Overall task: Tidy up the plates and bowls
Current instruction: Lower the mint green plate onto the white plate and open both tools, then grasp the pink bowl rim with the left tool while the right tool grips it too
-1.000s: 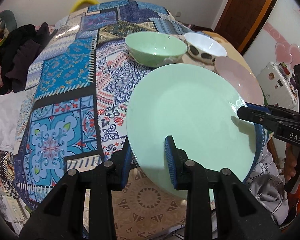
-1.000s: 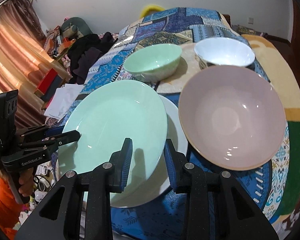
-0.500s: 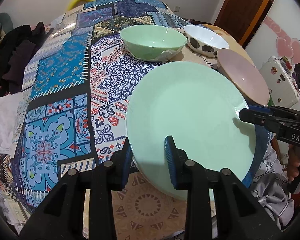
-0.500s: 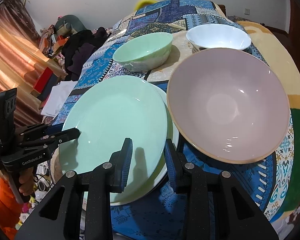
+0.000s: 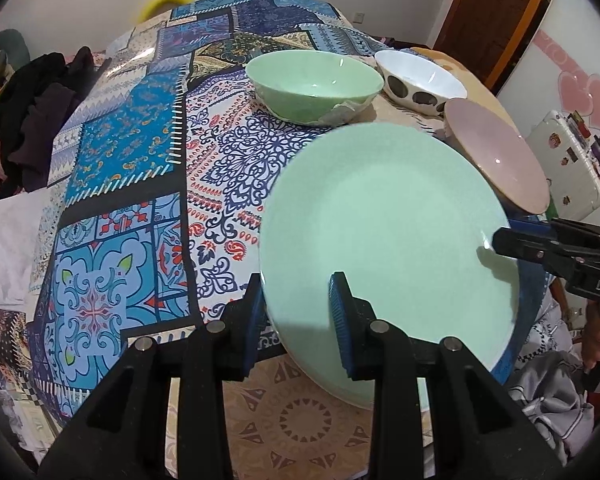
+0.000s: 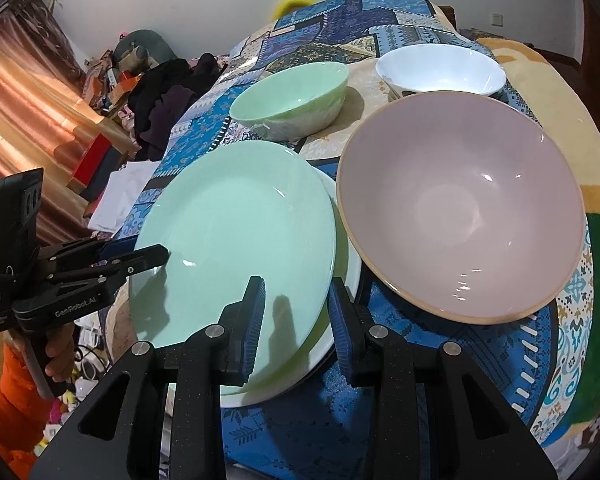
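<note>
A mint green plate (image 5: 384, 236) lies on a white plate (image 6: 340, 280) at the table's near edge. My left gripper (image 5: 298, 316) is open, its jaws either side of the green plate's rim. My right gripper (image 6: 296, 320) is open at the opposite rim of the stacked plates (image 6: 236, 240). Each gripper shows in the other's view: the right one (image 5: 500, 242) and the left one (image 6: 160, 254), both with tips at the plate's edge. A pink bowl (image 6: 460, 208) sits right of the plates. A green bowl (image 5: 314, 84) and a white spotted bowl (image 5: 422, 80) stand behind.
The table carries a patterned blue patchwork cloth (image 5: 136, 148). Dark clothes (image 5: 40, 104) are piled beyond its left side. A white sticker-covered case (image 5: 568, 164) stands off the right edge. Orange curtains (image 6: 28, 120) hang at the far left of the right wrist view.
Both grippers have drawn slightly closer to the plates. The pink bowl now looks larger and nearer in the right wrist view. Both jaws stay open.
</note>
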Tool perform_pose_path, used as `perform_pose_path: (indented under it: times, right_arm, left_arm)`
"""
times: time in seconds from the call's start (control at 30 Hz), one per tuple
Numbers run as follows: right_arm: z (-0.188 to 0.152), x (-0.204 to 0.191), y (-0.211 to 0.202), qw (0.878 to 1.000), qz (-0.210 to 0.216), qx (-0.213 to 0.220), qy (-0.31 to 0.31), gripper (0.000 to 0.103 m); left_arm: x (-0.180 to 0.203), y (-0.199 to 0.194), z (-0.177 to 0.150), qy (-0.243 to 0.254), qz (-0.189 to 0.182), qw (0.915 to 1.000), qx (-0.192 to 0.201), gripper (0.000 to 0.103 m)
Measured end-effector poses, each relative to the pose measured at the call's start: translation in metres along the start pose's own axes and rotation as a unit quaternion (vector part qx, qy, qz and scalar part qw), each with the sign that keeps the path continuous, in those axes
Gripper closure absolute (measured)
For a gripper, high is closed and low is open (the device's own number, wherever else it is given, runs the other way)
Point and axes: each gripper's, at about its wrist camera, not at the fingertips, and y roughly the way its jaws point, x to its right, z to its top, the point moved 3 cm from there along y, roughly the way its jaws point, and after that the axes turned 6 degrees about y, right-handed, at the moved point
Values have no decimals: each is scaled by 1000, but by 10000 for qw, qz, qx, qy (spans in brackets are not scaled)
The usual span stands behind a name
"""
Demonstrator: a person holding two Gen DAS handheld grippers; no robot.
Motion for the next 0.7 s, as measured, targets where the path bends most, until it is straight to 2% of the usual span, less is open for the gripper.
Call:
perform_pose_path:
  times: [0.5, 0.6, 0.7]
  right_arm:
    - [-4, -3, -6, 9998, 113, -65, -128, 75]
    - [-5, -1, -12, 9995, -157, 46, -273, 74]
    - [-3, 6, -22, 9995, -147, 155, -230, 74]
  left_arm:
    - [1, 0, 1, 38, -125, 9999, -66, 72]
    - [1, -3, 2, 39, -140, 9998, -105, 72]
    - [2, -10, 8, 58, -126, 9999, -21, 72]
